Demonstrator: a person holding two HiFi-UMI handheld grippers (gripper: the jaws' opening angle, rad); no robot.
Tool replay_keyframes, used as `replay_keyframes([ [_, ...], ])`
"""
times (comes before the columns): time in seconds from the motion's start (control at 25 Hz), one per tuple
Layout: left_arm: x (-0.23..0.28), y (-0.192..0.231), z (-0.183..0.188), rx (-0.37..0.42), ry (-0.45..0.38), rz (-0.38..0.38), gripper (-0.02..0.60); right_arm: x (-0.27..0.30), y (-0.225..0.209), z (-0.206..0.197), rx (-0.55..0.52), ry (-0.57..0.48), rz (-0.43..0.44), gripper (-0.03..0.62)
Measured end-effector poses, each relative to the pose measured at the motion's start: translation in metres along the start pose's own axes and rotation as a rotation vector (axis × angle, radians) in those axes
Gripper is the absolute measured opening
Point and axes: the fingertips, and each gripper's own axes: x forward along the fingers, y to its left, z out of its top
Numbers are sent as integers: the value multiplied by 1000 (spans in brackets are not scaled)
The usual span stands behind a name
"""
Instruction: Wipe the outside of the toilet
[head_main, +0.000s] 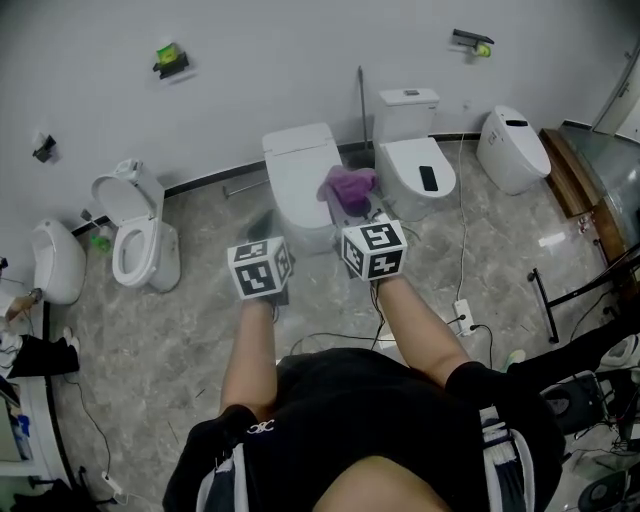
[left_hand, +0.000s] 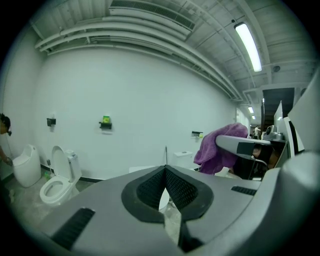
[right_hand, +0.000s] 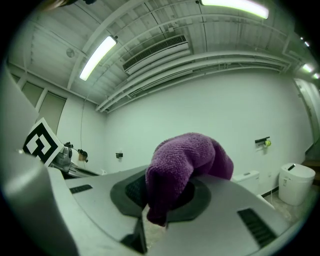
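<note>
A white closed-lid toilet (head_main: 298, 180) stands against the far wall, straight ahead of me. My right gripper (head_main: 362, 212) is shut on a purple cloth (head_main: 348, 186), held in the air beside the toilet's right side; the right gripper view shows the cloth (right_hand: 187, 162) bunched up out of the closed jaws. My left gripper (head_main: 262, 236) hovers in front of the toilet, shut with nothing in it, its black pads (left_hand: 152, 189) meeting. The left gripper view also catches the cloth (left_hand: 220, 147) at the right.
More toilets line the wall: an open-lid one (head_main: 138, 235) and a urinal (head_main: 56, 262) at the left, a tank toilet (head_main: 412, 160) and a rounded one (head_main: 512, 148) at the right. Cables and a power strip (head_main: 463, 316) lie on the marbled floor. A black rack (head_main: 575, 290) stands at the right.
</note>
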Motion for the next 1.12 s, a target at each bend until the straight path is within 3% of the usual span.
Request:
replay_keyframes([
  [0.6,112,109,33,1,23,-49,-3,151,-6,-24,16,24,-54,61],
  [1.12,165,145,30,-16,54,-44,-3,215,-23,-46,20,57,-50,61],
])
